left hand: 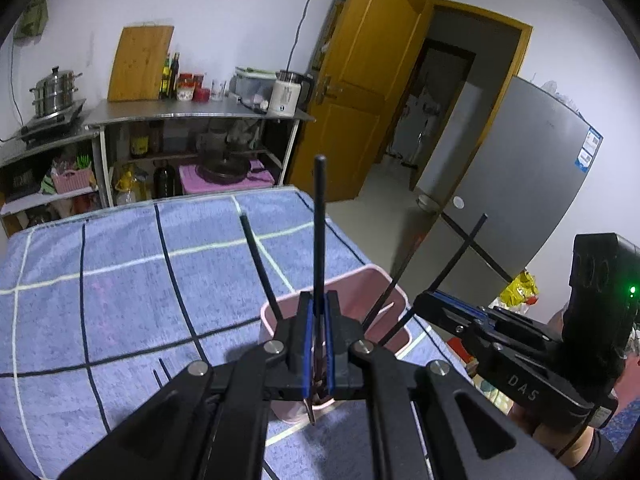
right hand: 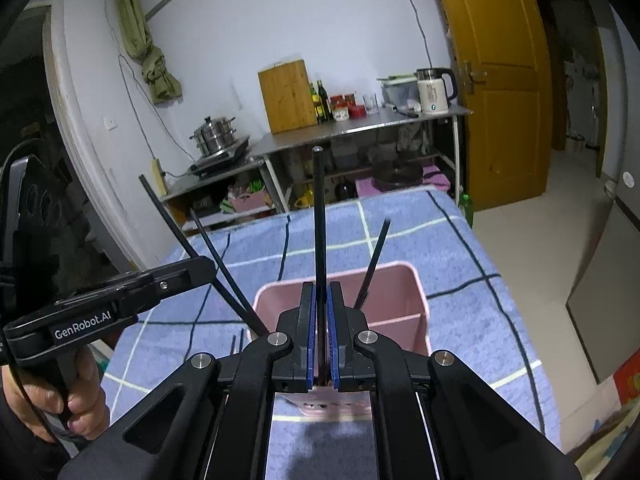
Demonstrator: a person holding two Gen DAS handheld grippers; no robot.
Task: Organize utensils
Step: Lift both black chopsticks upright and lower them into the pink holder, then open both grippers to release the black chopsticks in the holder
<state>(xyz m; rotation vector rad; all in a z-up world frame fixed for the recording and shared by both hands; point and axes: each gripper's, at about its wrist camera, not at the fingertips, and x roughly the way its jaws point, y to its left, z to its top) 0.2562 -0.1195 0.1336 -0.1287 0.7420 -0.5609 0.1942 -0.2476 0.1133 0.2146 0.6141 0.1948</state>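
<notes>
Chopsticks: left tongs (left hand: 319,312) pinch one black chopstick (left hand: 319,220) upright over the pink holder (left hand: 394,300); right tongs (right hand: 320,300) clamp another chopstick (right hand: 319,216) above it, on the blue checked bench (left hand: 120,300).

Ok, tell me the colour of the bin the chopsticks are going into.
Pale pink bin, clearest in the right wrist view.

Right gripper (right hand: 320,320) clamps black chopstick (right hand: 319,216) above pink bin (right hand: 416,292).
</notes>
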